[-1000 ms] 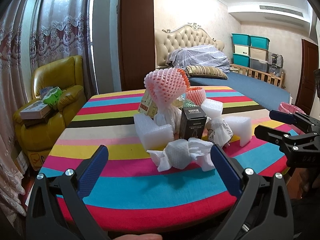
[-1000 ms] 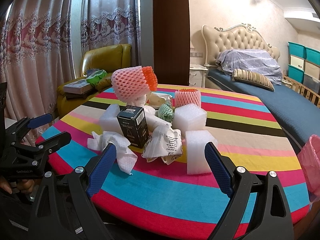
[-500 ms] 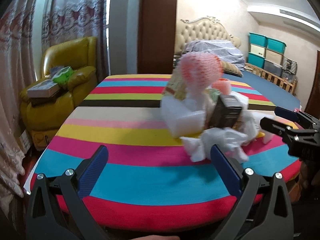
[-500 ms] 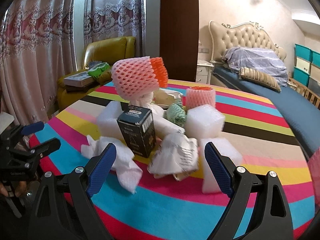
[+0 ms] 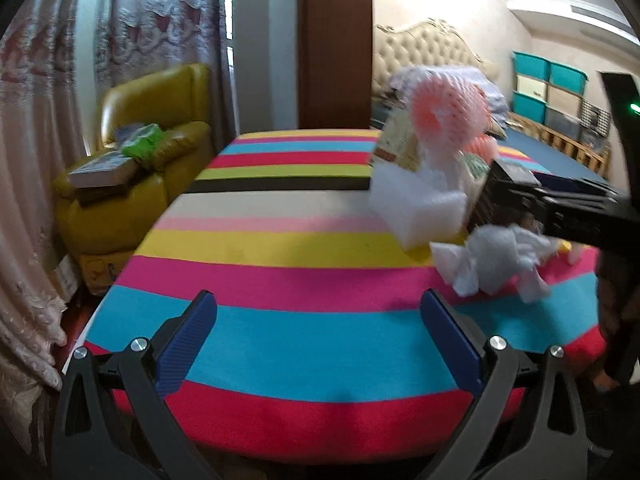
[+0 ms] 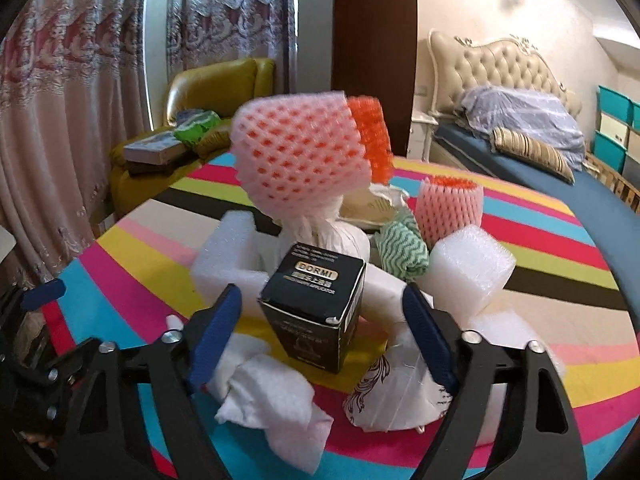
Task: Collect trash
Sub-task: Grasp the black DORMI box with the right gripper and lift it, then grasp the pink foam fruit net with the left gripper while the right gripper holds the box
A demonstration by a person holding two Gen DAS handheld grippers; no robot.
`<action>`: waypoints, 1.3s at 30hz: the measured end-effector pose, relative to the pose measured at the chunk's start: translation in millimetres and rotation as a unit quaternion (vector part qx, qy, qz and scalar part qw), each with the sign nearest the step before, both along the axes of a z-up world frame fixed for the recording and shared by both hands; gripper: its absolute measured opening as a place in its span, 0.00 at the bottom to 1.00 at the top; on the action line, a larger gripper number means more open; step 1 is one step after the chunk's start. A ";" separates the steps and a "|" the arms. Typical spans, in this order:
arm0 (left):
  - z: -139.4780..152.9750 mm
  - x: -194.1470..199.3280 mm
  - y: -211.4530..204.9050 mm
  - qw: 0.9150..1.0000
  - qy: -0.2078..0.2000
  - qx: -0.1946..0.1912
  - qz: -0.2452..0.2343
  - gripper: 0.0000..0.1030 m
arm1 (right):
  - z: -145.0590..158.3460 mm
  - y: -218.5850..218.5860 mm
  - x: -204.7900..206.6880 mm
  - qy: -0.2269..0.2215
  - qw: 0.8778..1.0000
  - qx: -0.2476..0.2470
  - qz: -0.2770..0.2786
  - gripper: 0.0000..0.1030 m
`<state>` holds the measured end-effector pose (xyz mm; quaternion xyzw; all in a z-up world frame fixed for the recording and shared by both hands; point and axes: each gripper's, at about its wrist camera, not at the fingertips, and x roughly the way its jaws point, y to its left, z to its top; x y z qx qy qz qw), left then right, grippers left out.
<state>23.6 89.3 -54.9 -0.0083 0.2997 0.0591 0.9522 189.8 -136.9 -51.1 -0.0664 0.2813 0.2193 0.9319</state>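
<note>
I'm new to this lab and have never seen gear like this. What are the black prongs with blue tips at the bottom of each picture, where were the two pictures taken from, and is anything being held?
No robot here: a person carries a two-finger gripper in each hand, and a fisheye camera on each one looks forward along its fingers. One picture comes from the left gripper, the other from the right gripper. The blue tips are the finger pads.

Both look at a striped table with a pile of trash: a black box, pink foam nets, white foam blocks, crumpled tissue and a printed bag.

The left gripper is open over bare cloth, holding nothing. The right gripper's jaws are closing with the black box between them, but the pads do not touch it yet. So nothing is held.
</note>
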 end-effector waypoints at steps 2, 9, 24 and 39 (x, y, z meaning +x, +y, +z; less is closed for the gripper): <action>0.7 1.1 -1.2 1.000 0.002 0.005 0.004 0.95 | -4.7 1.6 3.8 0.006 1.000 -0.007 0.003 0.57; 9.0 16.2 3.0 0.999 0.028 -0.037 0.012 0.95 | 3.5 -17.5 -8.3 -0.021 1.000 0.019 0.008 0.44; 72.3 113.3 -58.9 0.995 -0.032 -0.021 -0.091 0.95 | 65.4 -130.1 -35.3 -0.100 0.989 0.083 -0.074 0.44; 74.6 169.6 -115.3 0.988 -0.035 -0.003 -0.149 0.23 | 33.9 -189.9 -30.6 -0.072 0.986 0.082 -0.127 0.44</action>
